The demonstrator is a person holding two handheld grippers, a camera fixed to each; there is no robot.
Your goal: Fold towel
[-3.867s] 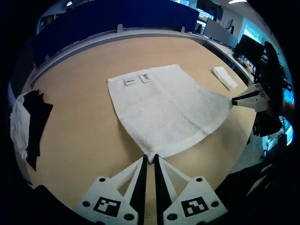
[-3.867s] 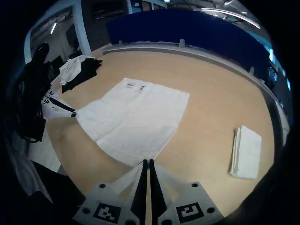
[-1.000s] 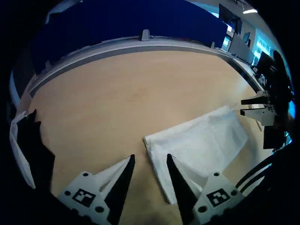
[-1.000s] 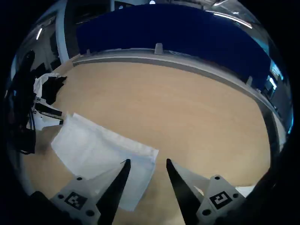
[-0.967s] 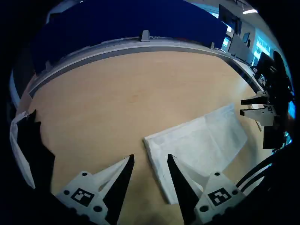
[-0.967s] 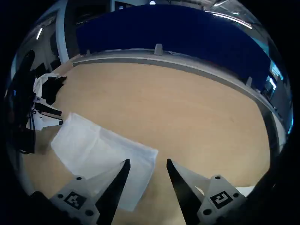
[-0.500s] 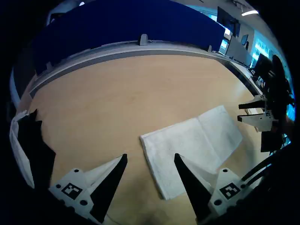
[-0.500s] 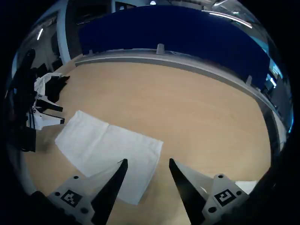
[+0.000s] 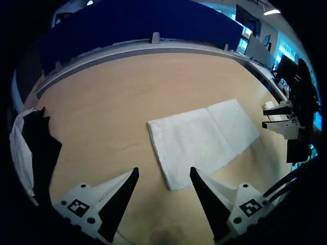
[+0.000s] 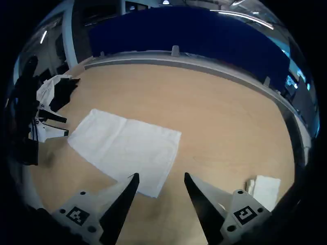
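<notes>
The white towel lies flat on the wooden table, folded in half into a long rectangle. My left gripper is open, just short of the towel's near corner, with nothing between its fingers. In the left gripper view the right gripper stands open past the towel's far end. In the right gripper view the same towel stretches off to the left. My right gripper is open just behind its near corner. The left gripper shows open at the towel's far end.
A pile of black and white cloths sits at the table's left edge, also seen as the cloth pile in the right gripper view. A small folded white towel lies at the right. A blue partition backs the table.
3.9 s ago both grippers were shut on corners of the spread towel. Since then the towel was folded in half and let go. Over the last second both grippers opened wider and drew back.
</notes>
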